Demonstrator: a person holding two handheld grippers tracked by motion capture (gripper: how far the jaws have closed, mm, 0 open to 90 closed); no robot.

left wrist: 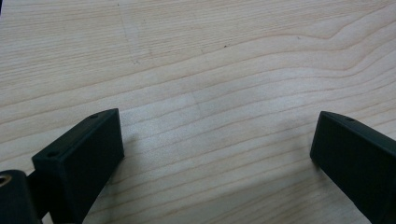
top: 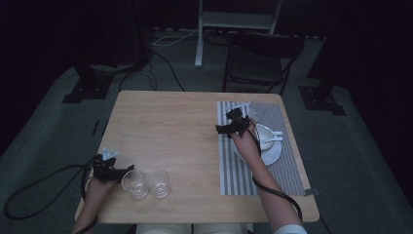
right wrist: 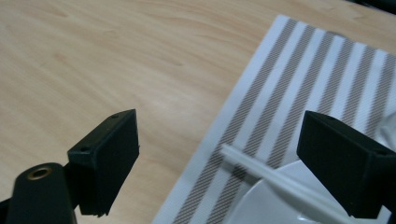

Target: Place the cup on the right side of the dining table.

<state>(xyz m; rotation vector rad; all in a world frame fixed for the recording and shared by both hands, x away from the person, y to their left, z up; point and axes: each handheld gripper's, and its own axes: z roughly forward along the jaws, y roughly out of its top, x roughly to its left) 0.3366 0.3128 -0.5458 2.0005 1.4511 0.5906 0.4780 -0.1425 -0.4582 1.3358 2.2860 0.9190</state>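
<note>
The white plate lies on the striped placemat, in the mat's right half, and carries a white cup with a white utensil laid across it. In the right gripper view the plate's rim shows at the bottom, and a thin white stick slants across it, passing between the jaws.

The right gripper hovers just left of the plate, over the mat's stripes, with its jaws spread wide and nothing between the pads but the stick lying below; whether they touch it I cannot tell. The right hand covers the plate's left edge.

Further from the plate, toward the near left corner of the wooden table, two clear glasses stand side by side, close together or touching. The left gripper sits just left of them, its tip nearly at the nearer glass. In the left gripper view its jaws stand wide apart over bare wood, holding nothing.

Beyond the table, well away from the plate, a dark chair stands on the grey floor.
</note>
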